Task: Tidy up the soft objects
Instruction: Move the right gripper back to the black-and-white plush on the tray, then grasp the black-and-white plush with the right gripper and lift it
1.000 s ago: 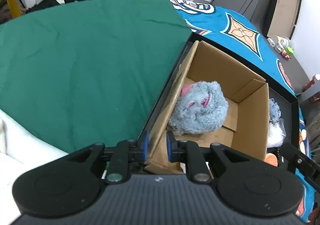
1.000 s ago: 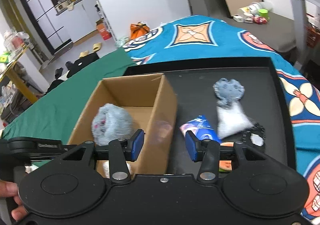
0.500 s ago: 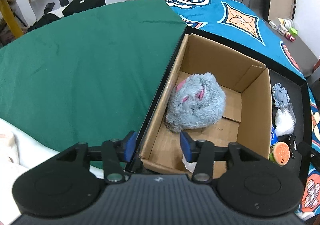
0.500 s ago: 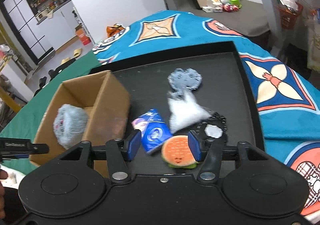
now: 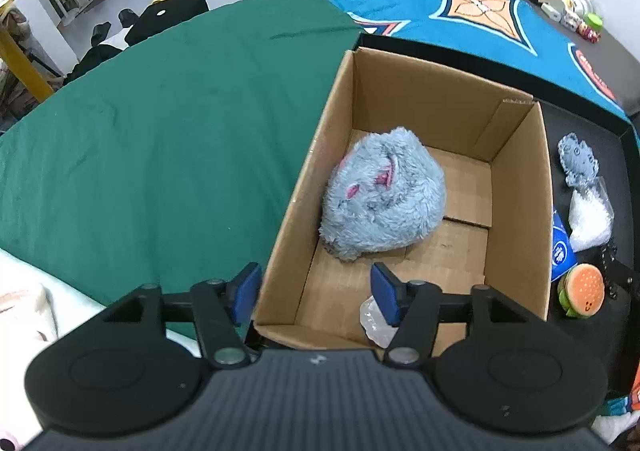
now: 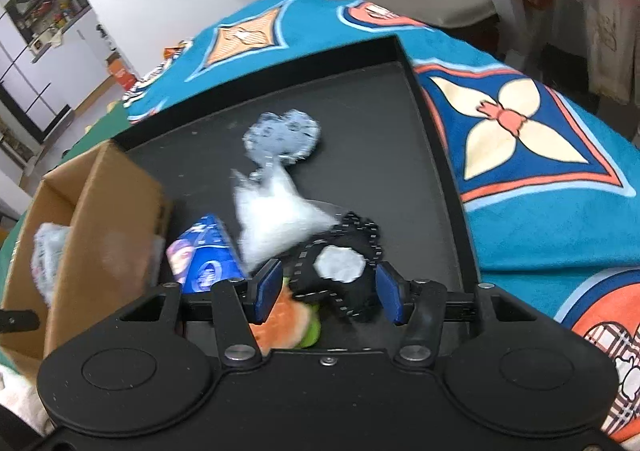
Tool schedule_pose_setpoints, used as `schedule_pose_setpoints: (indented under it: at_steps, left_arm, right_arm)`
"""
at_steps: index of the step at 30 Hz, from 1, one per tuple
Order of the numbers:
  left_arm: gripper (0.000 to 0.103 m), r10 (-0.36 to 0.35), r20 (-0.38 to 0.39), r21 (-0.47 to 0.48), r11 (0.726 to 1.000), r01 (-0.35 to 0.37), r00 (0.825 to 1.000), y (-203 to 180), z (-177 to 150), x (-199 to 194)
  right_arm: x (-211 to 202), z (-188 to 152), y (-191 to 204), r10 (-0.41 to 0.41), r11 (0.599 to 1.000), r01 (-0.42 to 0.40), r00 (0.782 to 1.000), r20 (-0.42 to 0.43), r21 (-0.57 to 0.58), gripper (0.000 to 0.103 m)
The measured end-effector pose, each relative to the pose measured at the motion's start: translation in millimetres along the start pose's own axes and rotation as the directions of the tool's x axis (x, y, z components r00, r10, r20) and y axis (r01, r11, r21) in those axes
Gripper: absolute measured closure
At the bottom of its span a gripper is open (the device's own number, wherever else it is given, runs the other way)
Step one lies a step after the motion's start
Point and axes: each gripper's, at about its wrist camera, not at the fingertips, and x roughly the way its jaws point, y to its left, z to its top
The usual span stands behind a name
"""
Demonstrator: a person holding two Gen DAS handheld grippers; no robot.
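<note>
A grey furry plush (image 5: 384,199) lies in the open cardboard box (image 5: 520,211), with a clear plastic wrap (image 5: 374,321) at the box's near end. My left gripper (image 5: 316,291) is open and empty over the box's near left corner. My right gripper (image 6: 328,291) is open above the black tray (image 6: 424,99), its fingers either side of a black soft toy with a white patch (image 6: 340,263). A burger plush (image 6: 288,327) lies under it, beside a blue packet (image 6: 208,251), a white stuffing bag (image 6: 276,215) and a grey fuzzy toy (image 6: 284,135).
The box (image 6: 100,231) stands at the tray's left end. A green cloth (image 5: 160,123) covers the surface to the left, a blue patterned blanket (image 6: 540,139) lies to the right. The burger plush (image 5: 582,291) and blue packet (image 5: 562,251) also show in the left wrist view.
My left gripper has opened and pulled back above the box. My right gripper has swung right from the box and come down over the black toy on the tray.
</note>
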Motion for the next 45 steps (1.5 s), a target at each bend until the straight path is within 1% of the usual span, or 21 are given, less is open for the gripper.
schedule_pose_setpoints:
  at_steps: [4, 6, 7, 8, 11, 17, 26, 37, 41, 45]
  left_arm:
    - [0.04, 0.021, -0.008, 0.018, 1.0, -0.02, 1.0, -5.6, 1.2, 2.2]
    - [0.04, 0.03, -0.011, 0.021, 0.999, -0.03, 0.999, -6.8, 1.8, 3.1]
    - [0.04, 0.032, -0.013, 0.021, 0.999, -0.032, 0.999, -7.5, 1.9, 3.7]
    - [0.04, 0.034, -0.014, 0.021, 0.999, -0.034, 0.999, -8.1, 2.2, 3.8]
    - [0.039, 0.039, -0.015, 0.02, 0.999, -0.039, 0.999, -9.3, 2.6, 4.3]
    - [0.039, 0.028, -0.008, 0.009, 1.0, -0.028, 1.0, -6.3, 1.9, 0.8]
    - [0.039, -0.011, 0.019, -0.019, 1.0, 0.011, 1.0, 4.0, -0.1, -7.6]
    - [0.039, -0.087, 0.043, -0.069, 0.994, 0.089, 0.995, 20.9, -2.0, -11.2]
    - [0.04, -0.125, 0.022, -0.097, 0.987, 0.127, 0.992, 28.5, -0.9, -6.1]
    - [0.04, -0.16, 0.015, -0.151, 0.976, 0.16, 0.987, 40.7, -0.9, -0.1]
  right_arm:
    - [11.7, -1.1, -11.7, -0.019, 1.0, 0.019, 1.0, -0.016, 0.015, 0.051]
    - [13.9, -2.4, -13.6, -0.022, 1.0, 0.022, 1.0, -0.014, 0.004, 0.054]
    - [13.1, -2.6, -12.5, -0.032, 0.999, 0.032, 0.999, -0.008, -0.013, 0.061]
    - [12.8, -2.5, -12.5, -0.04, 0.999, 0.04, 0.999, -0.006, -0.02, 0.066]
    - [11.0, -1.5, -16.1, -0.022, 1.0, 0.022, 1.0, -0.01, 0.0, 0.071]
    - [-0.3, 1.2, -10.9, -0.006, 1.0, 0.006, 1.0, 0.002, -0.014, 0.072]
    - [-26.2, 8.5, 15.1, 0.032, 0.998, -0.03, 0.999, 0.038, -0.062, 0.072]
    - [-48.3, 7.8, 60.6, 0.083, 0.99, -0.076, 0.995, 0.056, -0.115, 0.072]
    - [-56.2, 10.2, 77.2, 0.089, 0.988, -0.079, 0.994, 0.067, -0.136, 0.072]
    - [-61.2, 12.4, 94.1, 0.101, 0.984, -0.089, 0.992, 0.073, -0.154, 0.072]
